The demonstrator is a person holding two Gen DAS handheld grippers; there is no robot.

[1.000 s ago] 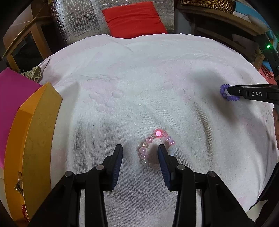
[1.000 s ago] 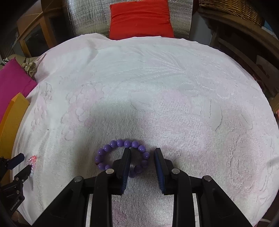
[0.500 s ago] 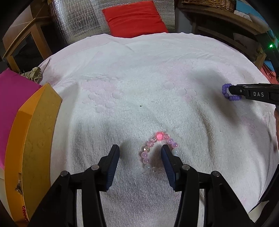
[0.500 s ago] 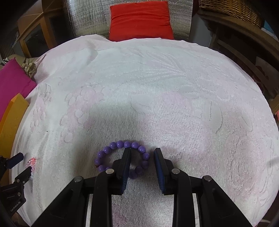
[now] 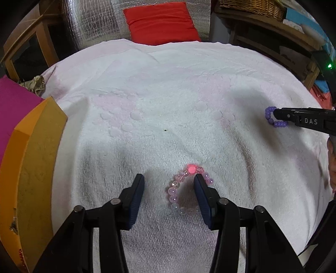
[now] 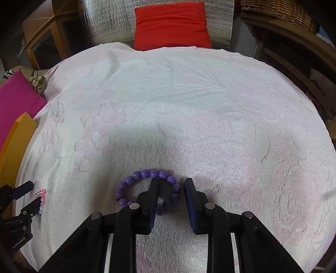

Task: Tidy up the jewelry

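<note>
A pink bead bracelet (image 5: 180,189) with one bright red-pink bead lies on the white towel (image 5: 168,100). My left gripper (image 5: 169,183) is open over it; the right finger stands inside the loop and the bracelet's left side lies between the jaws. A purple bead bracelet (image 6: 147,189) lies on the towel under my right gripper (image 6: 171,184), which is open; its left finger stands inside the loop and the loop's right side lies between the jaws. The purple bracelet (image 5: 273,117) and right gripper also show at the right of the left wrist view.
An orange box (image 5: 27,168) with a magenta lid or cushion (image 5: 12,100) behind it stands at the left edge of the towel. A red cushion (image 5: 159,21) lies beyond the far edge. A wicker basket (image 5: 252,6) sits on shelves at the back right.
My left gripper has opened wider and shifted a little left over the pink bracelet. My right gripper and the purple bracelet have hardly moved.
</note>
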